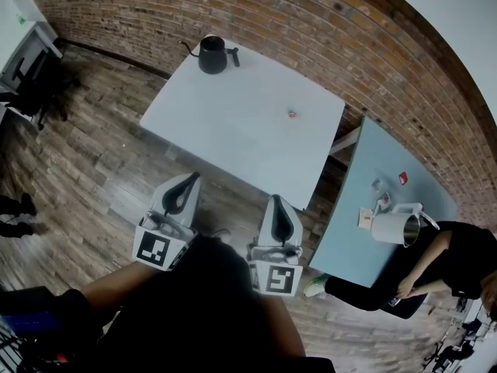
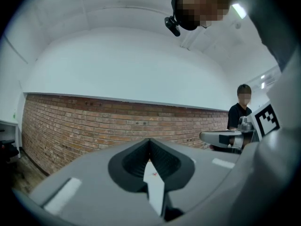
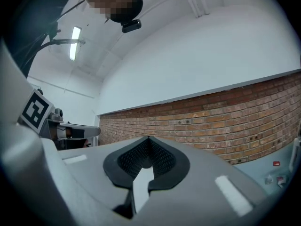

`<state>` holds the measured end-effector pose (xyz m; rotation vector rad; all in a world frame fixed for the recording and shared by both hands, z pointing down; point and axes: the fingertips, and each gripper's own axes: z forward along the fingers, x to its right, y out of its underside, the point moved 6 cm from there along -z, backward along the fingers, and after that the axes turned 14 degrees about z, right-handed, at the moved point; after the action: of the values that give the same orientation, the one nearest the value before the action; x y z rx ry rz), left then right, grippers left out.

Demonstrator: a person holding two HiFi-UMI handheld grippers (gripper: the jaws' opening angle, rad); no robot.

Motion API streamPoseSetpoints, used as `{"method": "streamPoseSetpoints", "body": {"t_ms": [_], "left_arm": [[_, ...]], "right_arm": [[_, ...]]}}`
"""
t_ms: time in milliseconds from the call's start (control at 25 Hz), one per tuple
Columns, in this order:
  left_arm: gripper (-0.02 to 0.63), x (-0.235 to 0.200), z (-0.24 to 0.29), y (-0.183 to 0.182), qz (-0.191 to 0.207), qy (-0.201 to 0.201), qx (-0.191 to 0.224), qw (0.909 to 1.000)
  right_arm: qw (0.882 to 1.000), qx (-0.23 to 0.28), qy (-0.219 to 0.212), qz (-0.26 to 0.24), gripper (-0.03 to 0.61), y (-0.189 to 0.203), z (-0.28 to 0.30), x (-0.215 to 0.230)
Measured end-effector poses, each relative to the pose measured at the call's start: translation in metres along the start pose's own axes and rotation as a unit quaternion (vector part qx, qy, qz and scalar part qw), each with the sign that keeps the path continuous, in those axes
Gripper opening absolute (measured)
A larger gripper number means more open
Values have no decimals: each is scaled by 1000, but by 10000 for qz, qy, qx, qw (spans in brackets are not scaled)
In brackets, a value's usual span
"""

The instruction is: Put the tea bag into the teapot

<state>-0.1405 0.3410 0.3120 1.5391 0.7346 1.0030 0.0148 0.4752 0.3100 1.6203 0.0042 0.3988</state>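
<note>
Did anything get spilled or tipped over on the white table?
No, nothing stands out. The teapot stands upright near the far corner of the table. The tea bag lies by itself further right, apart from the pot. No spill shows on the top.

Looks like a loft-style office to me: brick wall (image 1: 349, 22) behind the white table (image 1: 233, 123), wooden floor (image 1: 85, 154) around it, desk chair (image 1: 39, 84) off its left.

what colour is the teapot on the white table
Black. The teapot shows best in the head view.
</note>
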Motion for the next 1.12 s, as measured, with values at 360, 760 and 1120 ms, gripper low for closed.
{"method": "streamPoseSetpoints", "body": {"t_ms": [360,760,1120], "left_arm": [[-2,4,10,6,-39,29,-25,10000],[-2,-22,60,17,-119,227,64,9997],[-2,-64,104,37,-260,143,-87,9995]], "right_arm": [[9999,-51,98,-42,2,8,11,17],[9996,10,286,-60,2,10,56,31],[9996,-197,182,-79,2,13,127,36]]}}
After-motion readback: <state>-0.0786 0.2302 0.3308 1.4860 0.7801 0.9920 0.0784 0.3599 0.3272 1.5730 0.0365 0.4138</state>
